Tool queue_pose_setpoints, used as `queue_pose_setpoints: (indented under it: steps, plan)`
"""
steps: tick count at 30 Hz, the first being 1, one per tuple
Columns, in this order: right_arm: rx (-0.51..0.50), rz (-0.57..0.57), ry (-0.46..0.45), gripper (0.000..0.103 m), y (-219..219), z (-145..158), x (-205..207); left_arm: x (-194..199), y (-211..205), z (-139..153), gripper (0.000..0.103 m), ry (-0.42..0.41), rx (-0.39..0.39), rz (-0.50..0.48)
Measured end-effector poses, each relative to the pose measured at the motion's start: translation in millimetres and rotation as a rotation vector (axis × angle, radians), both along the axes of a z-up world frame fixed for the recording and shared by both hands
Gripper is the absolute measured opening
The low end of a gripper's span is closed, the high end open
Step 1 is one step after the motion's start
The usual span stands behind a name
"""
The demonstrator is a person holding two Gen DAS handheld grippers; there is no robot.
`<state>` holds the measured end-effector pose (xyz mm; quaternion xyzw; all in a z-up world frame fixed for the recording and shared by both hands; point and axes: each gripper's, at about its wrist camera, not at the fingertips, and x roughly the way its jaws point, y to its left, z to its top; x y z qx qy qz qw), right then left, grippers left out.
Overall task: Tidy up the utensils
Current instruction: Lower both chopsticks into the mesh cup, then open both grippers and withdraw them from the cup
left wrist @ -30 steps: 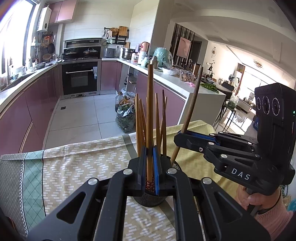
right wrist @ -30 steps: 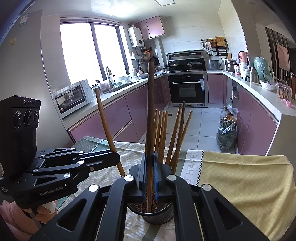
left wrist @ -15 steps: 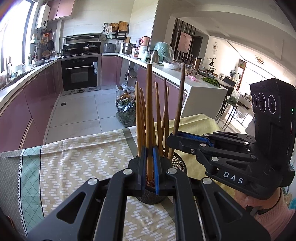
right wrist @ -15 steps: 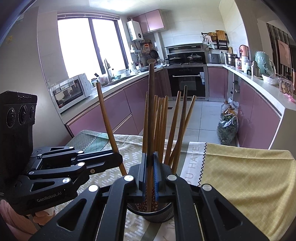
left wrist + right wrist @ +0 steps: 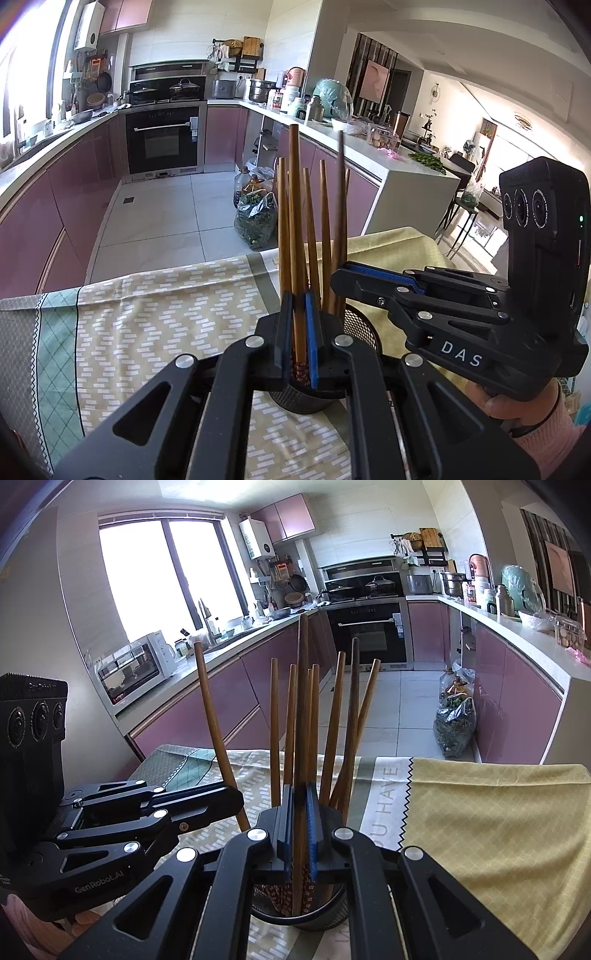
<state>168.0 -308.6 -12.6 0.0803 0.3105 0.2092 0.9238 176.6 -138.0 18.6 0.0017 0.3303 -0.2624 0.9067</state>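
A black mesh utensil holder stands on the cloth-covered table and holds several brown wooden chopsticks. My left gripper is shut on one upright chopstick just above the holder's rim. It shows at the left of the right wrist view, its chopstick slanting. My right gripper is shut on another upright chopstick over the holder. It shows at the right of the left wrist view.
The table carries a patterned beige and green cloth and a yellow cloth. Beyond its far edge lie the kitchen floor, pink cabinets, an oven and a bag of greens.
My right gripper has moved closer to the holder and turned its chopstick from slanted to nearly upright among the others. Both held chopsticks have sunk lower toward the holder.
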Motion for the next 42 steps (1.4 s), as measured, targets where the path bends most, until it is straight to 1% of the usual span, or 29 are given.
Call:
queue_pose_setpoints:
  steps: [6,9,15,17,19,20,22,23,26,27,29,31,32,33,34,35,36,39,41,42]
  plan:
    - [0.016,-0.004,0.017,0.006,-4,-4,4,6,0,-7,0.008,0.022,-0.003,-0.004]
    - [0.020,-0.004,0.019,0.008,-4,-5,3,7,1,-11,0.008,0.029,-0.002,-0.005]
    - [0.024,0.000,0.020,0.009,-6,-6,-3,6,7,-15,0.008,0.025,-0.003,0.000]
    - [0.024,0.004,0.018,0.011,-6,-7,-5,3,9,-16,0.008,0.021,-0.007,0.005]
    - [0.025,0.006,0.015,0.016,-6,-8,-9,0,13,-16,0.012,0.015,-0.009,0.014]
    - [0.027,0.007,0.015,0.017,-6,-8,-10,-2,15,-16,0.013,0.010,-0.010,0.020]
    - [0.032,0.008,0.012,0.024,-6,-9,-14,-6,20,-16,0.020,-0.004,-0.010,0.035]
    - [0.033,0.009,0.011,0.025,-6,-10,-15,-8,23,-15,0.021,-0.012,-0.008,0.043]
    - [0.040,0.011,0.006,0.030,-7,-9,-22,-18,30,-13,0.032,-0.037,-0.003,0.064]
    - [0.043,0.012,0.004,0.033,-7,-9,-25,-22,33,-12,0.037,-0.047,0.001,0.075]
    - [0.044,0.012,-0.003,0.038,-6,-8,-29,-28,39,-11,0.041,-0.061,0.004,0.089]
    - [0.047,0.015,-0.009,0.047,-5,-8,-33,-34,46,-11,0.049,-0.074,0.008,0.110]
    - [0.046,0.013,-0.014,0.049,-4,-8,-36,-38,49,-11,0.050,-0.081,0.011,0.121]
    - [0.044,0.014,-0.019,0.052,-3,-8,-39,-42,53,-11,0.057,-0.088,0.014,0.131]
    - [0.043,0.018,-0.022,0.055,-2,-8,-42,-45,57,-10,0.065,-0.097,0.017,0.141]
    - [0.043,0.021,-0.027,0.058,0,-8,-44,-49,60,-8,0.069,-0.112,0.021,0.159]
    - [0.041,0.020,-0.033,0.063,2,-7,-48,-54,65,-8,0.072,-0.129,0.028,0.179]
    - [0.024,0.020,-0.058,0.075,8,-9,-57,-65,79,-9,0.085,-0.146,0.033,0.213]
    - [0.012,0.021,-0.067,0.083,13,-11,-63,-72,85,-9,0.091,-0.159,0.044,0.231]
    - [0.005,0.022,-0.074,0.086,16,-13,-65,-75,88,-10,0.097,-0.170,0.051,0.247]
